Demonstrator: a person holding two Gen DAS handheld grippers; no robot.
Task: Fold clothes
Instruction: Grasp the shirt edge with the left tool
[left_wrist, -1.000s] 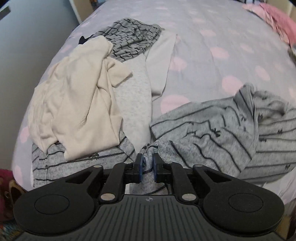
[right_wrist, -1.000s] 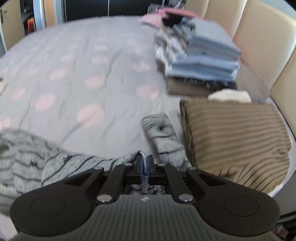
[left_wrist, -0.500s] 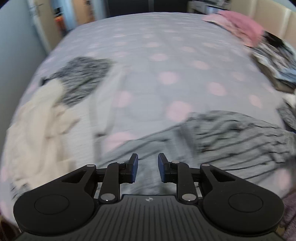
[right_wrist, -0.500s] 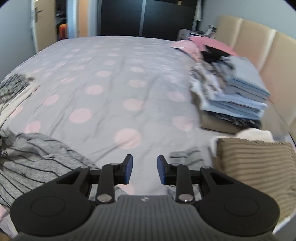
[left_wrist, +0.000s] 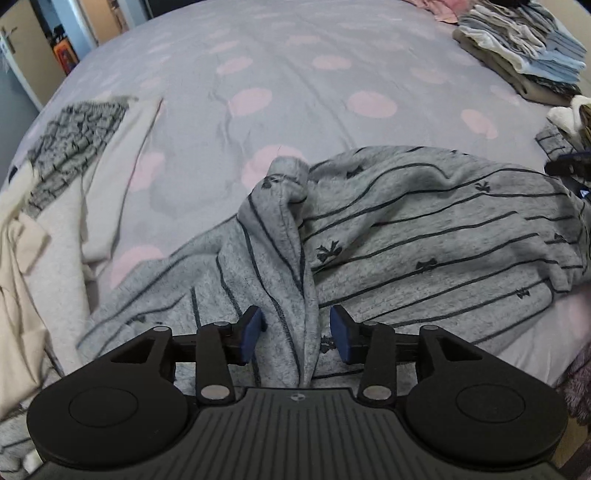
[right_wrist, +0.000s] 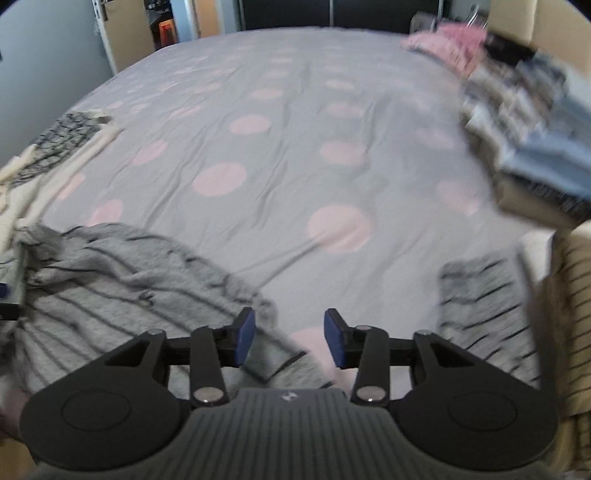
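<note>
The left gripper (left_wrist: 295, 334) tilts steeply down over the near edge of the bed (left_wrist: 295, 74), its 2 blue-padded fingers (left_wrist: 252, 334) spreading apart; a raised fold of the grey striped top (left_wrist: 424, 236) runs between them, but neither pad presses on it. The right gripper (right_wrist: 289, 341) also angles downward, its fingers (right_wrist: 243, 339) likewise spreading, with a corner of the same top (right_wrist: 122, 273) lying under the gap and nothing gripped. The top sprawls crumpled across the near side of the bed, one sleeve bunched up into a peak. To the left lies a heap of cream and grey clothes (left_wrist: 62, 206). Further right, a small folded striped piece (right_wrist: 480, 295) sits beside a brown striped one (right_wrist: 576, 295). At the far right a stack of folded clothes (left_wrist: 524, 48) stands, blurred in the right wrist view.
</note>
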